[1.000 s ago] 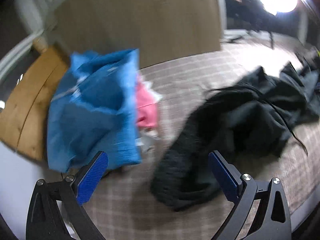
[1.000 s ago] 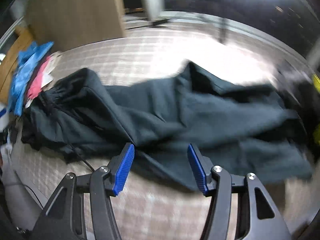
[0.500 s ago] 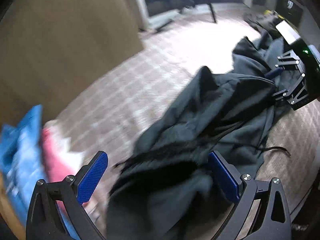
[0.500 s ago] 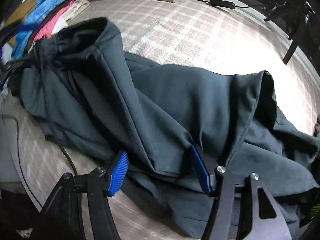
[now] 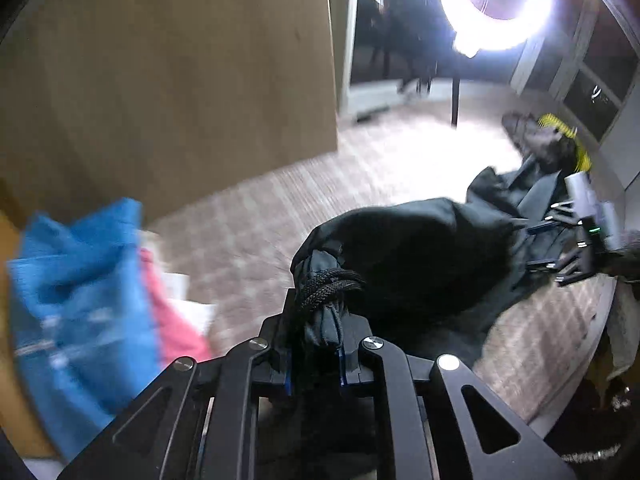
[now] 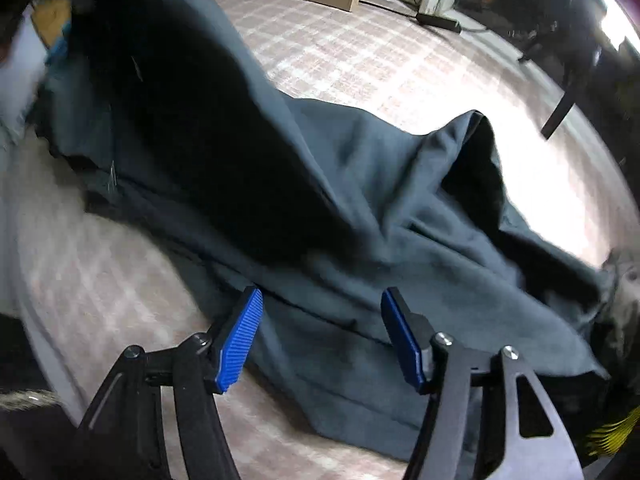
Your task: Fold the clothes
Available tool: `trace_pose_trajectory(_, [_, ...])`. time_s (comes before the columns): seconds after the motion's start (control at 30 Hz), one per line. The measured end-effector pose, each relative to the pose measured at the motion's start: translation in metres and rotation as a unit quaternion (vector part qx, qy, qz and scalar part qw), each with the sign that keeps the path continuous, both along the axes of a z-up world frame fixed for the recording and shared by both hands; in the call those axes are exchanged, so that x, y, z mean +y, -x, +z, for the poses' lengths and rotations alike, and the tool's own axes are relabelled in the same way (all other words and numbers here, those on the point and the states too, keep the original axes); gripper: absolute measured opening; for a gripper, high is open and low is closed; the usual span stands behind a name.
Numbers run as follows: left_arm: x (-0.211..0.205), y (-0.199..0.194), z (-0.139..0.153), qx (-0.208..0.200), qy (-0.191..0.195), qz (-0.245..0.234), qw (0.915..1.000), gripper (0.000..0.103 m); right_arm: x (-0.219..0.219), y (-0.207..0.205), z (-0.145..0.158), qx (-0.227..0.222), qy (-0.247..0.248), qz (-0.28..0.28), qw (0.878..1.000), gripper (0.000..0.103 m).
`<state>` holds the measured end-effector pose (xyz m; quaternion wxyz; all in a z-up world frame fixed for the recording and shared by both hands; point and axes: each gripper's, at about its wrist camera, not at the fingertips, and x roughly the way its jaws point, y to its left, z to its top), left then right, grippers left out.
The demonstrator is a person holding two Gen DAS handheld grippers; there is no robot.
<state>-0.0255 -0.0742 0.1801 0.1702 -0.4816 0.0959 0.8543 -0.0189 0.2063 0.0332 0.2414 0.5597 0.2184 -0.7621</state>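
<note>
home bedroom: checked bedspread point(image 6: 360, 64), wooden wardrobe panel point(image 5: 168, 80), clothes pile point(image 5: 80, 300), bright lamp point(image 5: 496, 0).

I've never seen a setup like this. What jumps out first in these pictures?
The dark garment sprawls across the checked bedcover, one end bunched with its drawstring in the shut left gripper. The right gripper hovers open over the cloth's near edge. A bright blue garment and a pink one lie at the left, and a glaring lamp shines beyond.
</note>
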Motion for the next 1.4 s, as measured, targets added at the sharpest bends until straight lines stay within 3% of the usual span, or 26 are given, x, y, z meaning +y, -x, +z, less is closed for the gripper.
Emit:
trace_pose_trajectory(0.1, [-0.021,-0.029,0.034,0.025,0.008,0.021,0.9995,0.013,0.004,-0.004,0.012,0.021,0.003,-0.001,1.000,0.061])
trace_pose_trajectory(0.17, [-0.032,-0.043,0.045,0.027,0.005,0.030,0.9992,0.013,0.021,-0.006,0.037,0.073,0.027,-0.013,0.997,0.062])
trace_pose_trajectory(0.27, [-0.040,-0.060,0.044,0.025,0.029,0.042,0.9984,0.013,0.042,0.019,0.049,0.079,0.044,-0.034,0.995,0.067])
trace_pose_trajectory(0.37, [-0.051,-0.058,0.030,0.016,0.023,0.069,0.9973,0.013,0.046,0.056,0.037,0.100,-0.006,-0.014,0.995,0.067])
trace_pose_trajectory(0.5, [-0.056,-0.053,0.020,0.006,0.030,0.094,0.9951,0.013,0.041,0.088,0.021,0.042,-0.021,0.037,0.998,0.067])
trace_pose_trajectory(0.57, [-0.056,-0.052,0.018,0.004,0.037,0.101,0.9942,0.013,0.030,0.090,0.010,0.055,-0.043,0.065,0.995,0.067])
trace_pose_trajectory(0.7, [-0.053,-0.044,0.014,0.001,0.043,0.115,0.9924,0.013,0.034,0.120,-0.004,0.031,-0.040,0.062,0.997,0.065])
trace_pose_trajectory(0.73, [-0.051,-0.041,0.011,0.000,0.048,0.116,0.9921,0.012,0.045,0.121,-0.002,0.016,-0.003,0.043,0.999,0.056])
trace_pose_trajectory(0.77, [-0.049,-0.037,0.009,0.000,0.052,0.118,0.9917,0.012,0.058,0.134,0.000,-0.002,0.031,0.010,0.999,0.004])
trace_pose_trajectory(0.83, [-0.045,-0.025,0.009,0.001,0.058,0.119,0.9912,0.012,0.084,0.148,0.014,0.002,0.067,-0.050,0.997,0.002])
trace_pose_trajectory(0.9, [-0.038,-0.008,0.028,0.019,0.051,0.113,0.9921,0.011,0.096,0.142,0.044,0.053,0.063,-0.059,0.995,0.002])
trace_pose_trajectory(1.0, [-0.027,0.011,0.069,0.058,0.044,0.100,0.9923,0.011,0.120,0.132,0.122,0.137,0.063,-0.088,0.985,0.002])
trace_pose_trajectory(1.07, [-0.021,0.015,0.113,0.101,0.046,0.088,0.9899,0.011,0.139,0.131,0.191,0.212,0.050,-0.117,0.969,0.002])
trace_pose_trajectory(1.13, [-0.015,0.019,0.157,0.145,0.048,0.075,0.9854,0.011,0.160,0.123,0.264,0.269,0.074,-0.141,0.950,0.002])
trace_pose_trajectory(1.23, [-0.018,-0.006,0.201,0.186,0.044,0.056,0.9800,0.011,0.189,0.073,0.362,0.336,0.107,-0.155,0.923,0.002])
trace_pose_trajectory(1.3, [-0.017,-0.035,0.200,0.197,0.051,0.032,0.9785,0.011,0.195,0.038,0.379,0.344,0.116,-0.155,0.919,0.002])
trace_pose_trajectory(1.4, [-0.024,-0.079,0.166,0.175,0.050,0.015,0.9832,0.012,0.194,-0.023,0.354,0.325,0.107,-0.160,0.926,0.002])
